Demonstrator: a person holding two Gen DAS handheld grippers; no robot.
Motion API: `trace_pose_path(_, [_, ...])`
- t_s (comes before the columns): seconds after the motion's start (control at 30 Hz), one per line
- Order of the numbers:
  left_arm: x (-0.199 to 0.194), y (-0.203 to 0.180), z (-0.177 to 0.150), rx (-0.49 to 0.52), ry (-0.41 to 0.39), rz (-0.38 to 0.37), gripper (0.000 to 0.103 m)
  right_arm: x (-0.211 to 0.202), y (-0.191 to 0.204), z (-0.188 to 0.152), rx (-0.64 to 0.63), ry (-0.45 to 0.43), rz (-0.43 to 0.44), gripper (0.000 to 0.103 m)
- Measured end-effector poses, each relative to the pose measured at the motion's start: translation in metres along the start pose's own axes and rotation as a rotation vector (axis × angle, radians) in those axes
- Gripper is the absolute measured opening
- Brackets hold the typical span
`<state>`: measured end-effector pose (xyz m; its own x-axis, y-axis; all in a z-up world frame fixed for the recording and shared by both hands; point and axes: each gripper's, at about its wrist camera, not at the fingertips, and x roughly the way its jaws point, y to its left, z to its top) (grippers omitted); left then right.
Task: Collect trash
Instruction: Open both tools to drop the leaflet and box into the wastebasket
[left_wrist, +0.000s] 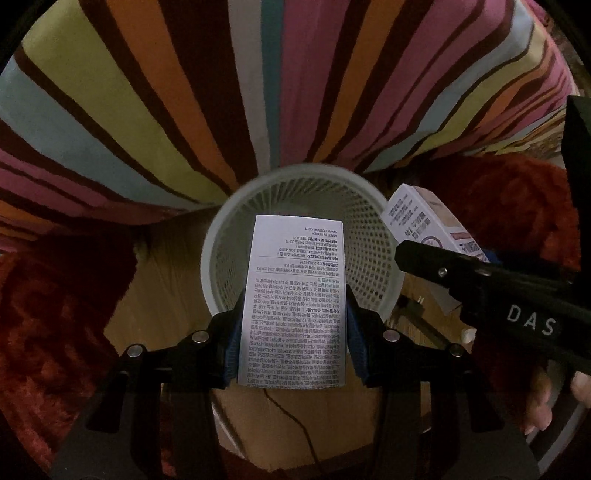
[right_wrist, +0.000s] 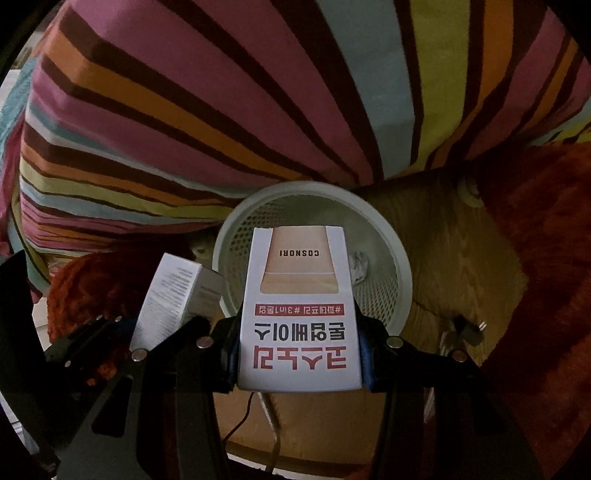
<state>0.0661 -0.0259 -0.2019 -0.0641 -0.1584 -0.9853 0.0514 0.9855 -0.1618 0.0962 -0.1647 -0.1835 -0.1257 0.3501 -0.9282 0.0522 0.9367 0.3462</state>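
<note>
My left gripper (left_wrist: 293, 332) is shut on a white carton with black small print (left_wrist: 295, 295), held over the near rim of a white mesh waste basket (left_wrist: 369, 236). My right gripper (right_wrist: 298, 343) is shut on a white COSNORI carton with red lettering (right_wrist: 299, 306), held over the same basket (right_wrist: 388, 258). A crumpled white scrap (right_wrist: 360, 264) lies inside the basket. The right gripper's carton shows in the left wrist view (left_wrist: 424, 221). The left gripper's carton shows in the right wrist view (right_wrist: 173, 295).
A striped multicoloured bedcover (left_wrist: 221, 92) hangs right behind the basket. A red shaggy rug (left_wrist: 48, 314) lies on the wooden floor (right_wrist: 461, 258) on both sides. A thin dark cable (left_wrist: 295, 421) runs across the floor. A small plug (right_wrist: 469, 328) lies right of the basket.
</note>
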Motion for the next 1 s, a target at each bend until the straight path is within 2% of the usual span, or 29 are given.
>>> trace_pose_path(0.27, [0.015,0.005,0.002,-0.033,0.071,-0.012,0.047,0.018,-0.011,0.004,0.069,0.06,0.029,0.045])
trace_pose_path(0.57, [0.024,0.008,0.003,-0.053,0.115,-0.014,0.049,0.032,-0.009,0.006,0.071,0.106,0.033,0.046])
trace_pose_path(0.63, [0.025,0.009,0.002,-0.064,0.125,-0.005,0.062,0.035,-0.01,0.006,0.084,0.124,0.031,0.053])
trace_pose_path(0.67, [0.027,0.01,0.002,-0.068,0.129,0.003,0.077,0.036,-0.011,0.006,0.09,0.13,0.023,0.071])
trace_pose_path(0.7, [0.027,0.011,0.003,-0.075,0.133,0.009,0.081,0.037,-0.013,0.006,0.1,0.133,0.014,0.083])
trace_pose_path(1.0, [0.03,0.012,0.003,-0.083,0.135,0.002,0.081,0.034,-0.018,0.006,0.128,0.119,0.004,0.083])
